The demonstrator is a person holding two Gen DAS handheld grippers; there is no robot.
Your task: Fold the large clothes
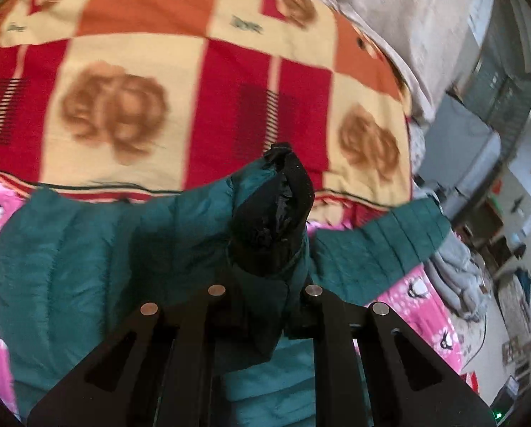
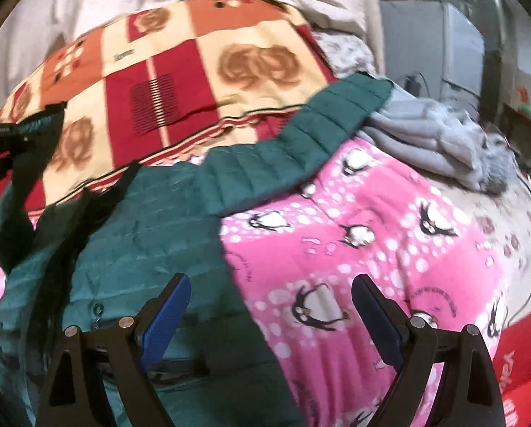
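Note:
A teal quilted puffer jacket [image 1: 69, 256] lies spread on the bed. My left gripper [image 1: 265, 284] is shut on one of its sleeves. The sleeve's black-lined cuff [image 1: 276, 213] sticks up past the fingers and hides their tips. The other sleeve [image 1: 379, 245] stretches out to the right. In the right wrist view the jacket [image 2: 151, 227] fills the lower left and that sleeve [image 2: 322, 124] runs up toward the grey clothes. My right gripper [image 2: 271, 295] hangs open over the jacket's edge and the pink blanket, its blue pads [image 2: 166, 316] wide apart with nothing between them. The left gripper [image 2: 2, 142] shows at the far left.
A red, orange and cream checked blanket [image 1: 123, 99] covers the far side of the bed. A pink penguin blanket [image 2: 372, 249] lies under the jacket. Crumpled grey clothes [image 2: 436, 146] sit at the bed's right edge. Room furniture stands beyond, and something red [image 2: 521, 373] lies at lower right.

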